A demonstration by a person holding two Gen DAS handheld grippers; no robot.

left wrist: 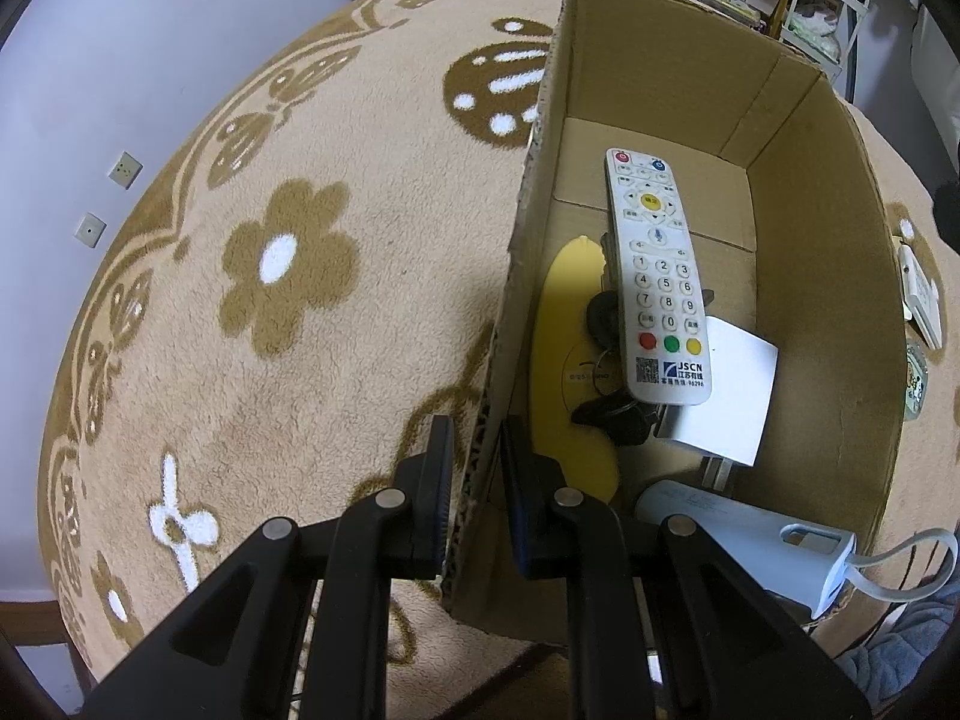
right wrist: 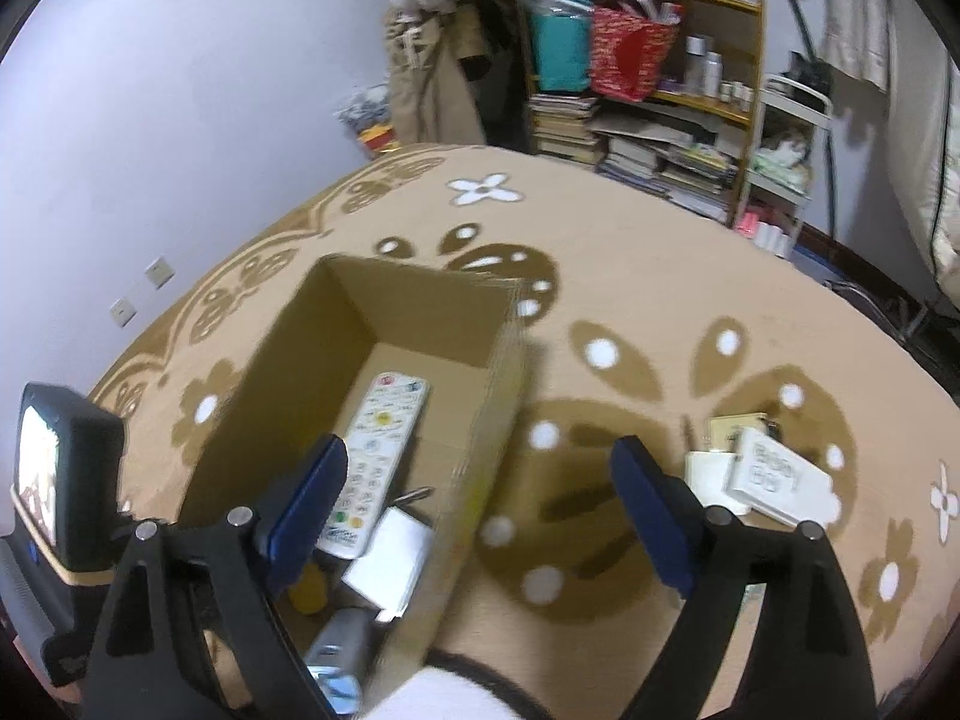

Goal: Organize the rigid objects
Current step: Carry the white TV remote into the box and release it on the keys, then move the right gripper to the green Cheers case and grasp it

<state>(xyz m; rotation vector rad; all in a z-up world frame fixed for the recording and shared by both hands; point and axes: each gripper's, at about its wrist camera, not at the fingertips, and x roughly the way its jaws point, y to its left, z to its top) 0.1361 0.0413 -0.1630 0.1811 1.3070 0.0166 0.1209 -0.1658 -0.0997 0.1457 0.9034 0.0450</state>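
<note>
Left hand-held gripper (left wrist: pixel 474 468) is clamped on the near wall of the cardboard box (left wrist: pixel 840 276). Right hand-held gripper (right wrist: pixel 480 504) hangs wide open, nothing in it. White remote (left wrist: pixel 657 276) sits inside the box.

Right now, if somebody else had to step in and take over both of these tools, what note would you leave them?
Left tool: shut on the near wall of the cardboard box, steadying it.
Right tool: open, nothing between its fingers, above the box's right wall.
In the box: white remote on top, black keys, a yellow flat piece, a white card, a pale blue device at the near end.
Done: those things are boxed.
Left: a white "Baby" box and small things beside it lie on the carpet, right of the box. Probably fetch those next.
</note>
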